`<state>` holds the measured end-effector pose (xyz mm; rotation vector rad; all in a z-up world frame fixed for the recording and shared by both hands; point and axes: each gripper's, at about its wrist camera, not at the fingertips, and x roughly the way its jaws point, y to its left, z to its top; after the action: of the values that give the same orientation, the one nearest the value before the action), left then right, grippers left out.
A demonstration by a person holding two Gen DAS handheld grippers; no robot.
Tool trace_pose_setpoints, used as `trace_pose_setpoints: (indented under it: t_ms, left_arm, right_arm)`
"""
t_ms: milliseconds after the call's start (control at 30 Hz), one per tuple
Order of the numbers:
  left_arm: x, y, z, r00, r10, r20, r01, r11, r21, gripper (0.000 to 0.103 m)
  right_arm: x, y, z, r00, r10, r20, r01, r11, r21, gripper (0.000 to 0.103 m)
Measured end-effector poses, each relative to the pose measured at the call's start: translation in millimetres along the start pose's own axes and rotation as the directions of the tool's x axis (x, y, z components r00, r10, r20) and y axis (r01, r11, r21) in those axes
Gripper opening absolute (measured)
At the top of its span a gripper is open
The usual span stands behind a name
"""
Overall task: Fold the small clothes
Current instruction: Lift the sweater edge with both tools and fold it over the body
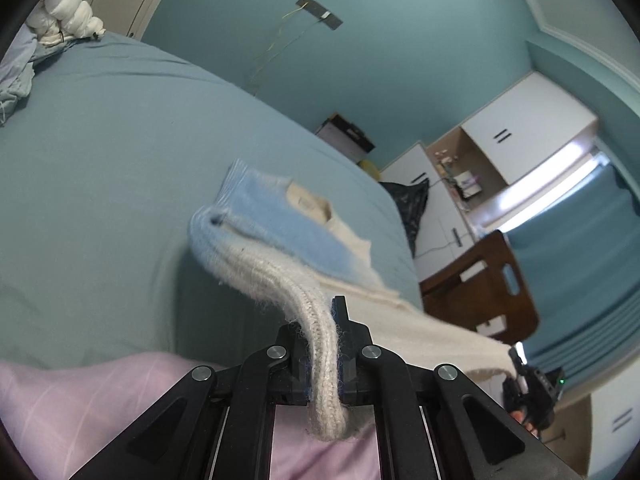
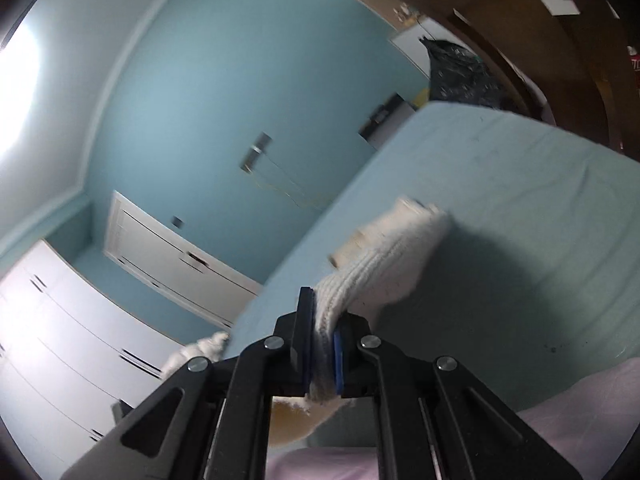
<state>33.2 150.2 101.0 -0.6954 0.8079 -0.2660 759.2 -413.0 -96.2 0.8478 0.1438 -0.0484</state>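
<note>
Both the left hand-held gripper (image 1: 325,354) and right hand-held gripper (image 2: 323,344) pinch the knit sweater (image 1: 280,236) aloft over the bed (image 1: 100,180), probably to spread it flat next

Knitted garment (image 1: 280,240): pale blue fading to cream, ribbed cream hem. Bed sheet (image 1: 100,160): plain muted teal. Blanket (image 1: 60,408): pink with faint white lines. Gripper pads (image 2: 338,356): blue. Wardrobe (image 2: 60,344): white.

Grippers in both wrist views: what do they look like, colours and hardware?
Both alike. The left gripper and right gripper are matte black linkage arms with round silver pivot pins; the fingers are flat black plates faced with blue pads. No cables or markings show.
</note>
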Motion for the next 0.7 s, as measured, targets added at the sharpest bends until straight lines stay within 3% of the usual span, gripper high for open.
trace_pose_setpoints:
  t_ms: [233, 400, 500, 600, 700]
  left_arm:
    - [-62.9, -27.6, -48.0, 1.0, -0.017, -0.013, 0.018, 0.989, 0.144, 0.006]
    - [-83.1, -30.4, -65.9, 0.998, -0.055, -0.034, 0.059, 0.988, 0.142, 0.006]
    - [-68.6, -20.9, -62.8, 0.997, -0.041, -0.059, 0.048, 0.993, 0.106, 0.006]
    - [-49.1, -10.9, -50.8, 0.996, -0.035, -0.086, 0.042, 0.996, 0.075, 0.006]
    - [-19.4, -6.3, -24.6, 0.99, -0.085, -0.113, 0.089, 0.996, 0.023, 0.006]
  right_arm:
    - [-52.5, 17.7, -38.3, 0.998, 0.047, 0.034, -0.046, 0.998, -0.031, 0.004]
    - [-87.0, 31.9, -56.5, 0.996, 0.076, 0.054, -0.072, 0.995, -0.072, 0.004]
    - [-90.4, 29.3, -65.3, 0.998, 0.057, 0.032, -0.054, 0.995, -0.085, 0.004]
    - [-67.2, 10.5, -64.9, 1.0, 0.002, -0.007, -0.003, 0.996, -0.087, 0.004]
    - [-41.2, -8.1, -49.6, 0.998, -0.034, -0.047, 0.031, 0.998, -0.059, 0.004]
